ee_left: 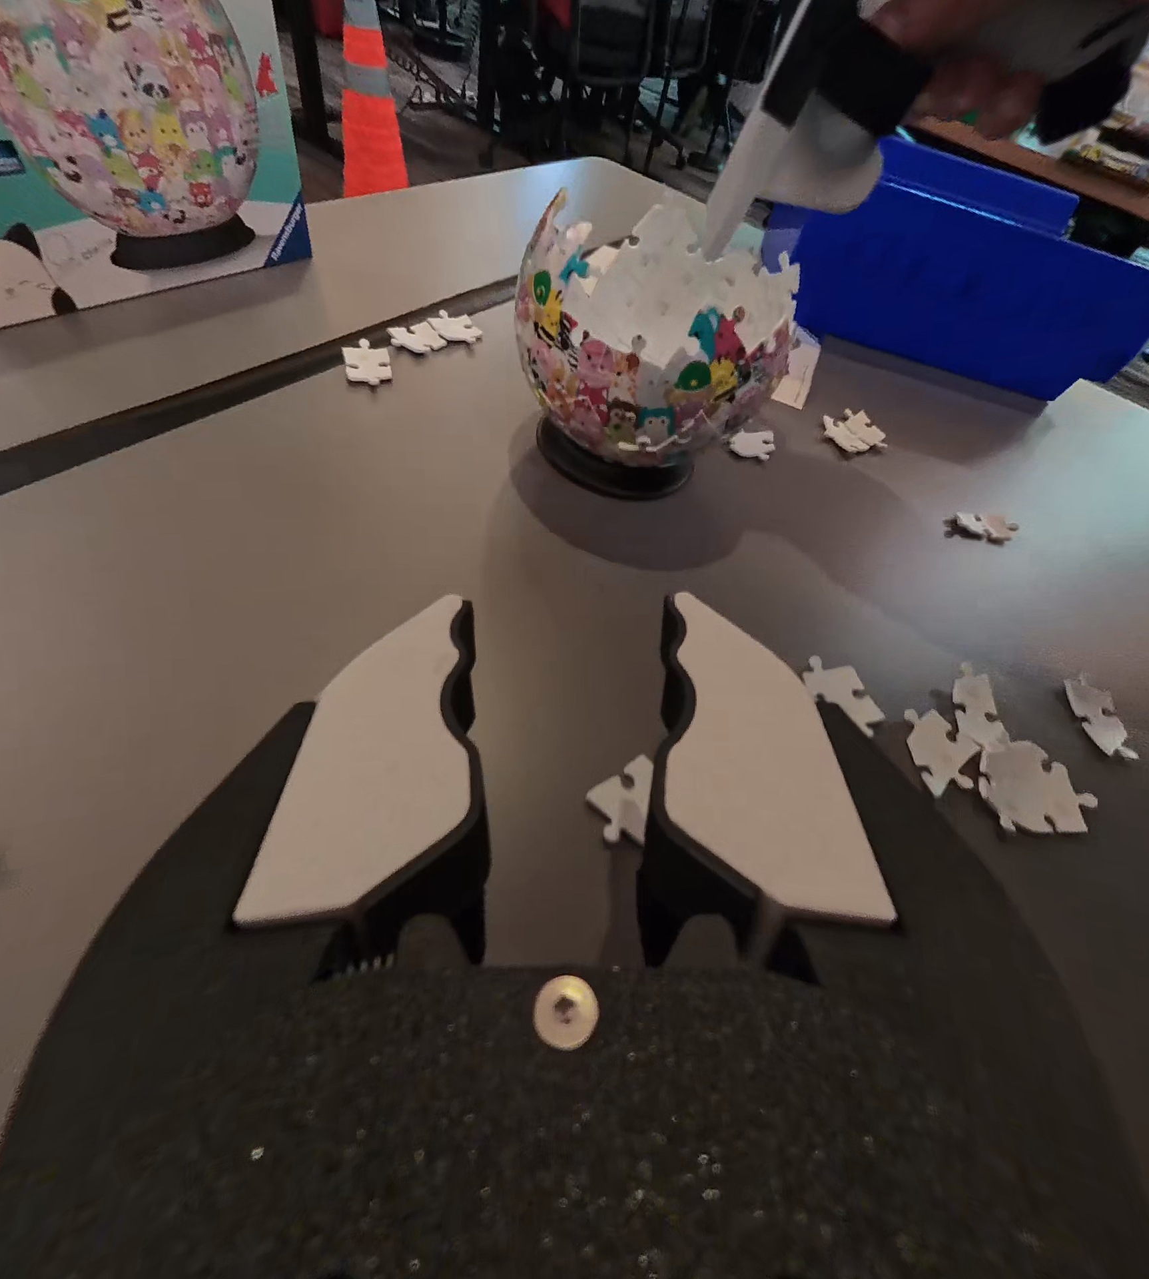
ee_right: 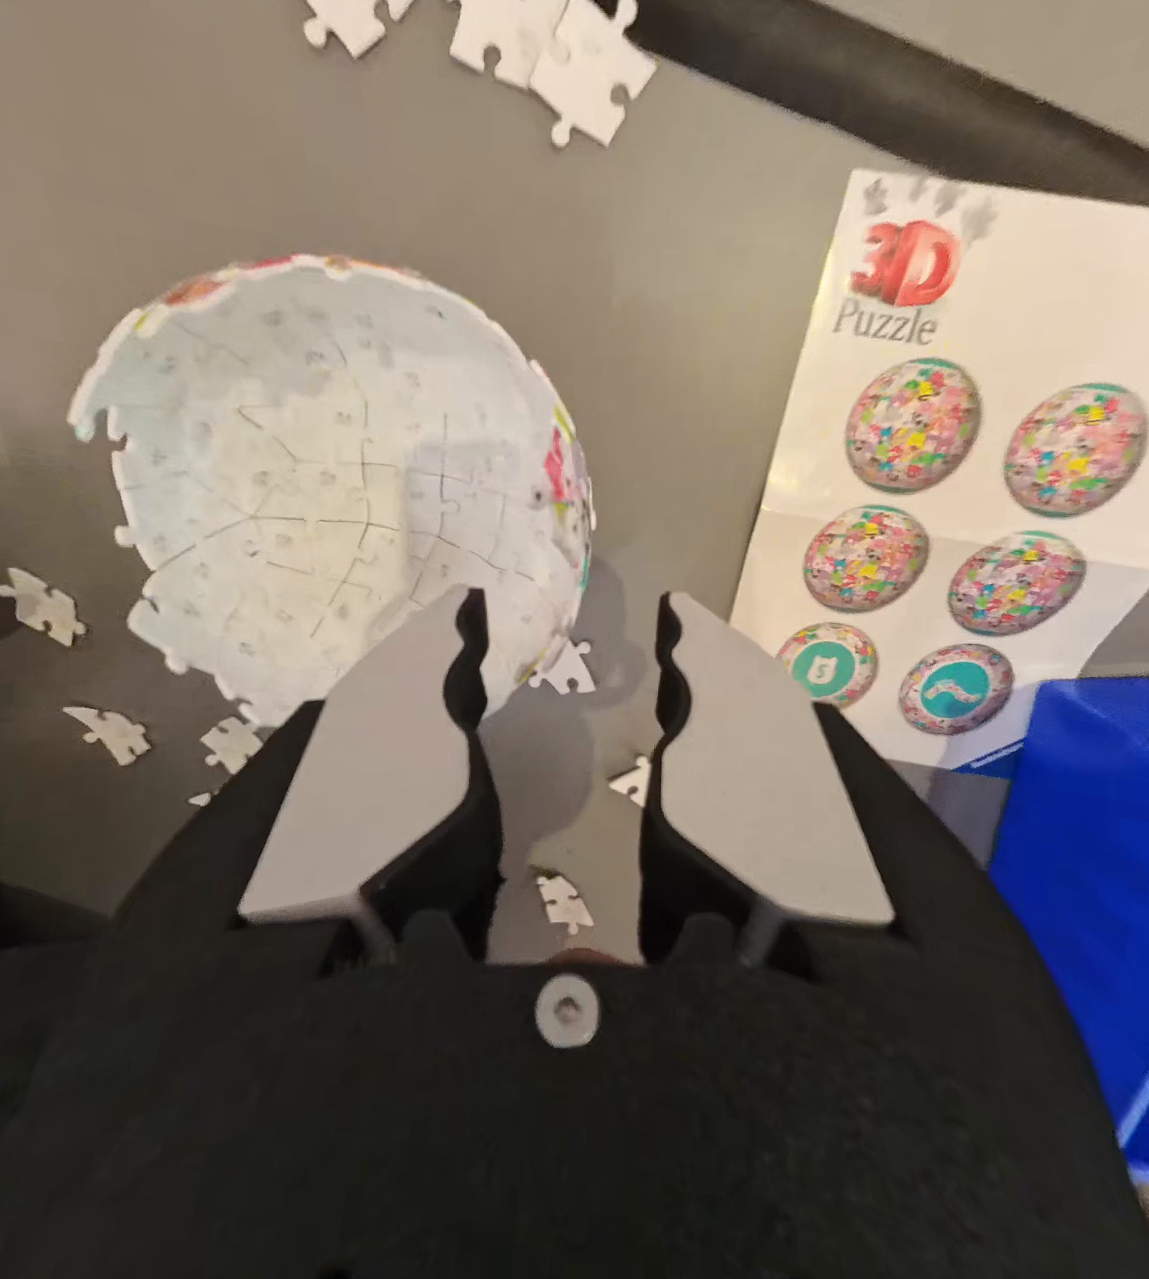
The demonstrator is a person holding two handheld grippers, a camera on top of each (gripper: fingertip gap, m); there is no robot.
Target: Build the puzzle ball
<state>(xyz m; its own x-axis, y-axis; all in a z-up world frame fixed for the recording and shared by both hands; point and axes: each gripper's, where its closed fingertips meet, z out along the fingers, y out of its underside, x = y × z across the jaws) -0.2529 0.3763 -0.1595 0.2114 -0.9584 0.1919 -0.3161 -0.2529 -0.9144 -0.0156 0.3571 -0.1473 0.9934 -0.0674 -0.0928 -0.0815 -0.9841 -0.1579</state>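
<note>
Honestly, with the right gripper (ee_right: 564, 623) spread empty over the half-built ball (ee_left: 654, 346) at upper centre and the left gripper (ee_left: 566, 623) spread too, a nudge could tip it off its stand (ee_left: 609, 470).

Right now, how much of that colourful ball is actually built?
Roughly the lower half: the puzzle ball stands on its black stand as an open bowl with a jagged rim. In hand: nothing; the left gripper and the right gripper, which is above the ball, are both open and empty. Left: the whole top, with loose pieces scattered white side up on the table.
</note>
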